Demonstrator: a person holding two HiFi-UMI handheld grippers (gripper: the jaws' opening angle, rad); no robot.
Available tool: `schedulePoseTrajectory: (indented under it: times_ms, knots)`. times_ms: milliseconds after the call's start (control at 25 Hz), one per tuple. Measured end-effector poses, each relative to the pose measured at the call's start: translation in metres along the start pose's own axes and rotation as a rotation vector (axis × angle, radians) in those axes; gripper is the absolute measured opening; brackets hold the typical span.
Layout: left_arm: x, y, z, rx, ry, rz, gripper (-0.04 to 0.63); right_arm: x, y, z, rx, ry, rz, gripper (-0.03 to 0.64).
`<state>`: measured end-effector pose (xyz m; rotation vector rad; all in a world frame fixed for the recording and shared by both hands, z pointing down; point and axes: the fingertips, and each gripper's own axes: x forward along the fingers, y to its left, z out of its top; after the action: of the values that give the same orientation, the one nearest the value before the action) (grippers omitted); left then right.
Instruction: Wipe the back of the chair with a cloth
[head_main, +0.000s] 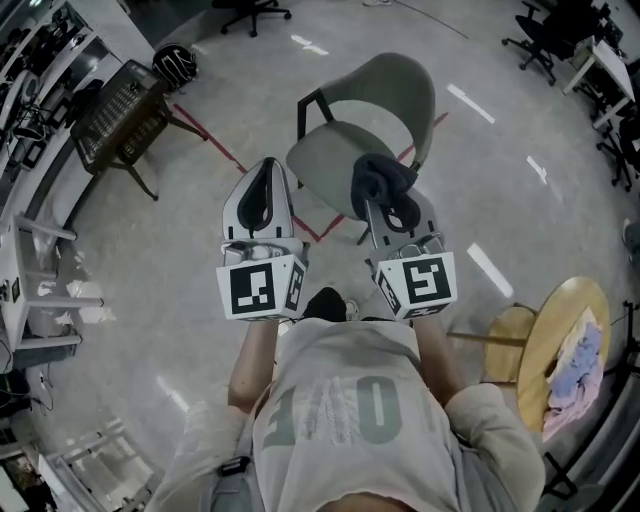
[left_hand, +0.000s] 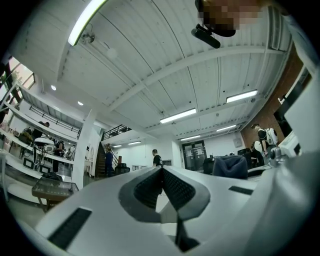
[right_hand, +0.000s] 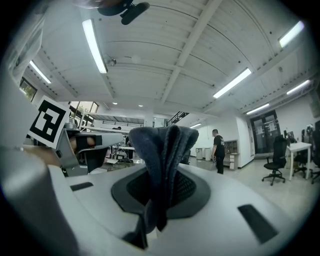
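A: Starting at the left, what is standing there?
B: A dark wire chair (head_main: 120, 118) is sitting well off to the left, with a helmet (head_main: 174, 63) just beyond it. Neither is getting in the way.
A: Left gripper?
B: The left gripper (left_hand: 161, 172) is pointing forward, its jaws pressing together on nothing.
A: And the chair itself?
B: The grey chair (head_main: 335, 165) is standing just ahead, beyond both grippers, its back (head_main: 392, 92) curving up on the far side. Red tape (head_main: 215, 145) is running along the floor towards it.
A: The cloth?
B: The right gripper (head_main: 392, 215) is pinching the dark cloth (right_hand: 162, 150) by a fold, the loose part bunching up past the jaw tips. I am judging it soft, light and floppy. A hold near the middle is leaving enough free to press flat on the back.
A: Anything blocking?
B: The seat is lying between the person and the back, so I am expecting a reach over or a step round. A round table (head_main: 560, 330) carrying a pile of rags (head_main: 578, 365) is standing well to the right.
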<state>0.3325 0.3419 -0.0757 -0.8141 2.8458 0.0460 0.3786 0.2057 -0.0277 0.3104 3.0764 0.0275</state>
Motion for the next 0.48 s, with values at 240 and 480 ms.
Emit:
schedulePoseTrajectory:
  times_ms: [240, 480]
  knots:
    - [0.009, 0.021, -0.027, 0.003, 0.026, 0.069, 0.015, 0.022, -0.006, -0.034, 0.044, 0.043, 0.041, 0.054]
    - [0.047, 0.048, -0.046, -0.001, 0.015, 0.086, 0.015, 0.076, -0.017, -0.046, 0.051, 0.054, 0.055, 0.054]
